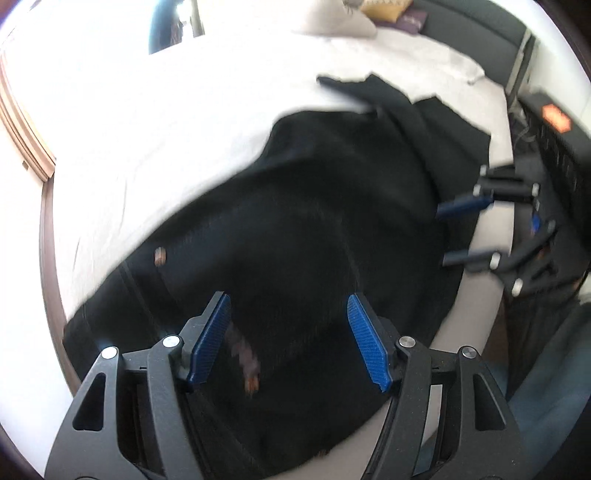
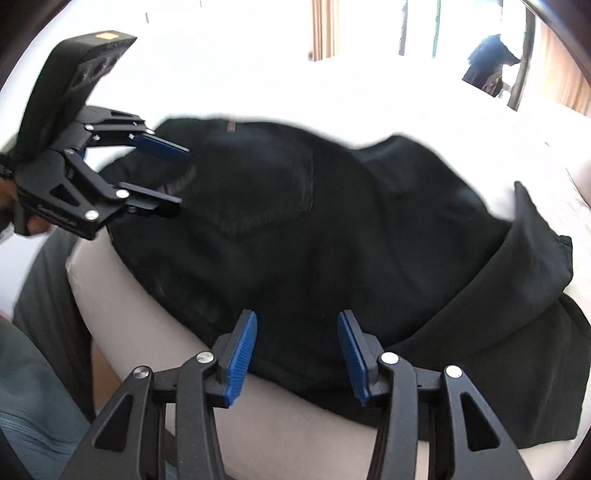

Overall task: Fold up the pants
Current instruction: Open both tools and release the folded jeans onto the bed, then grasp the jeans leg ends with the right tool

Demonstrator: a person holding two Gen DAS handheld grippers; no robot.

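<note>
The black pants [image 1: 295,206] lie spread over the near corner of a bed [image 1: 147,129] covered in a white sheet, their dark cloth bunched into a broad mound with one flap folded back on itself toward the far side. In the right wrist view the pants [image 2: 314,229] show a stitched back pocket [image 2: 266,192] facing up, and their near edge runs just along the bed's [image 2: 295,435] front rim, with a fold hanging over the corner at the right.

The left gripper [image 1: 288,339] hovers above the cloth near the waistband end, its blue-padded jaws standing about half open with nothing between them; the pads do not touch the fabric. The right gripper [image 2: 295,354] is likewise held over the near edge of the pants, jaws parted to a moderate gap and holding nothing. Each gripper shows in the other's view, off to the side of the mound: the left gripper [image 2: 162,173] and the right gripper [image 1: 454,232].

Beyond the pants the sheet stretches wide and bare toward a pillow [image 1: 332,18] at the far end. A person's trouser leg [image 2: 40,332] stands against the bed's near side.
</note>
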